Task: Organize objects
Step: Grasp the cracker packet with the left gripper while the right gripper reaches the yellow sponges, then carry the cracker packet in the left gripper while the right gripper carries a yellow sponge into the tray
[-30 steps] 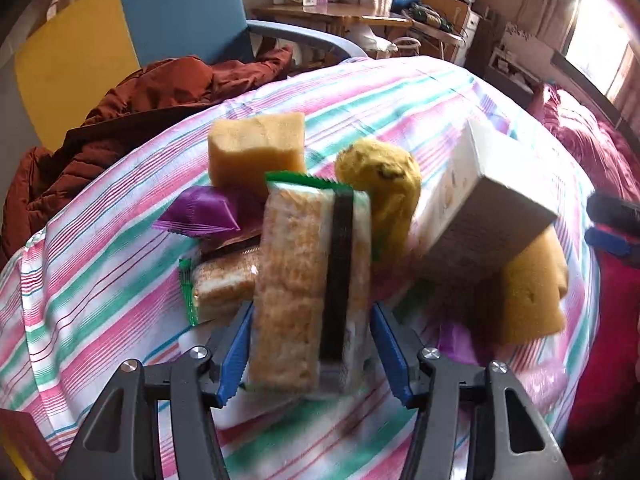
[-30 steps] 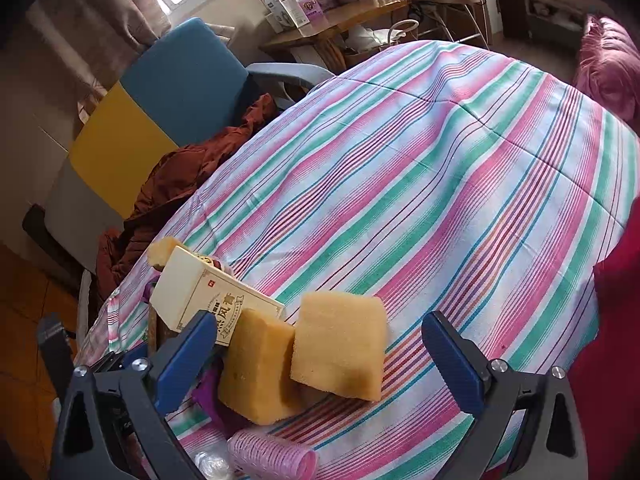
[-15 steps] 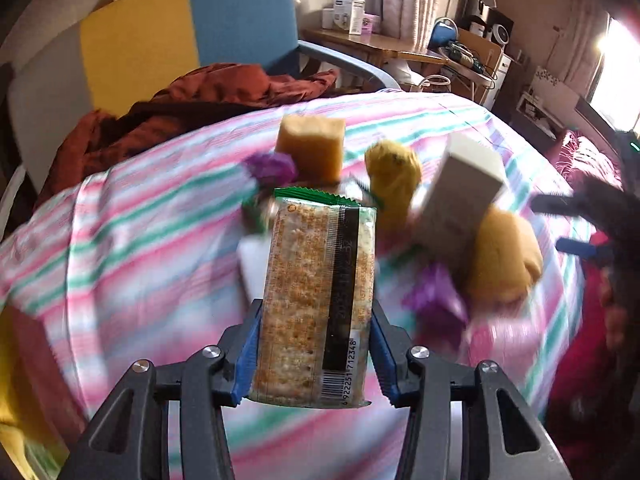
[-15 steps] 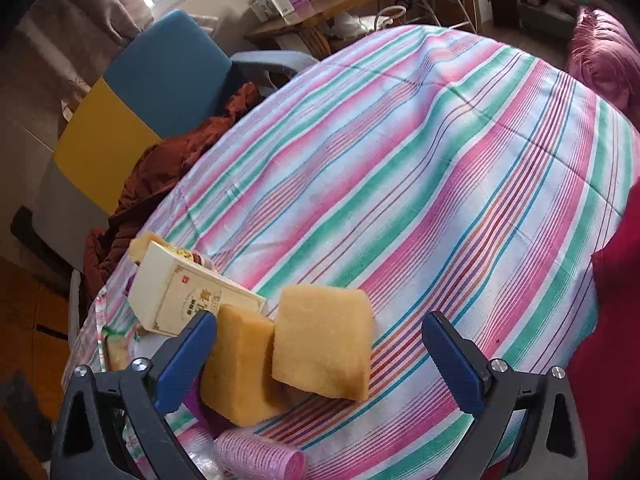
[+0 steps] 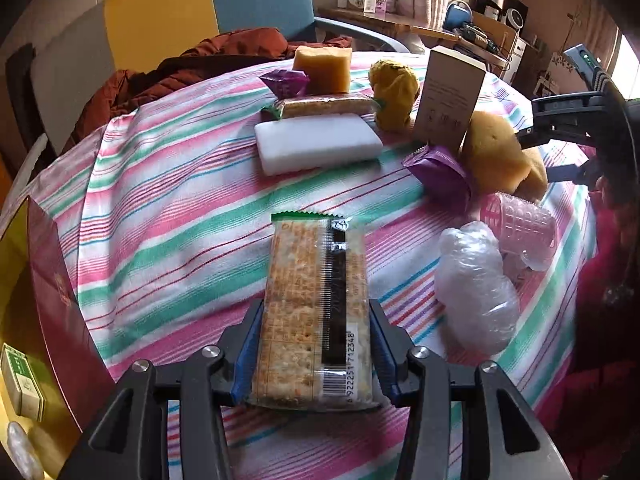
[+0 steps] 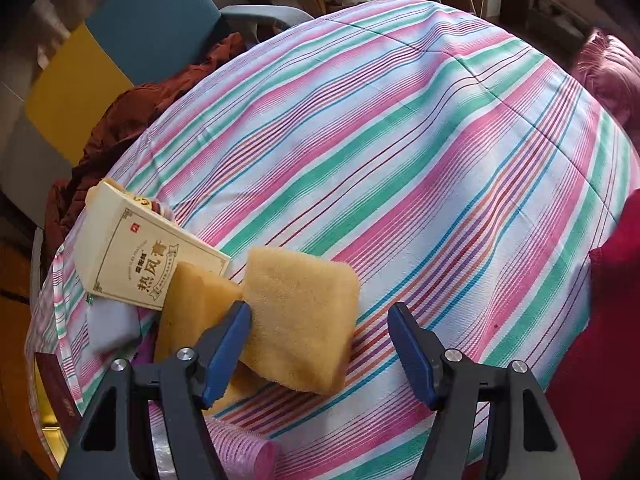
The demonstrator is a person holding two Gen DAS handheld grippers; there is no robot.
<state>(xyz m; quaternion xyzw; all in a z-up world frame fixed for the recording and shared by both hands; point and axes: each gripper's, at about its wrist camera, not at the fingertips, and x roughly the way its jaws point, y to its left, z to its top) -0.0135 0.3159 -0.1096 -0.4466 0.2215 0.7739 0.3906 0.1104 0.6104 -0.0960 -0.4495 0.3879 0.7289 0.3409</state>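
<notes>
Left wrist view shows the left gripper (image 5: 316, 354) pinching a cracker pack (image 5: 316, 308) by its long sides; the pack's long way points straight out from the fingers, held over the striped cloth (image 5: 168, 216); a red box (image 5: 56, 292) sits at the left edge, maybe where it goes. Right wrist view shows the right gripper (image 6: 320, 350) closing its jaws around the near sponge (image 6: 300, 320); the sponge lies a bit to the left between them; the left pad looks close to touching, the right one is still apart.
</notes>
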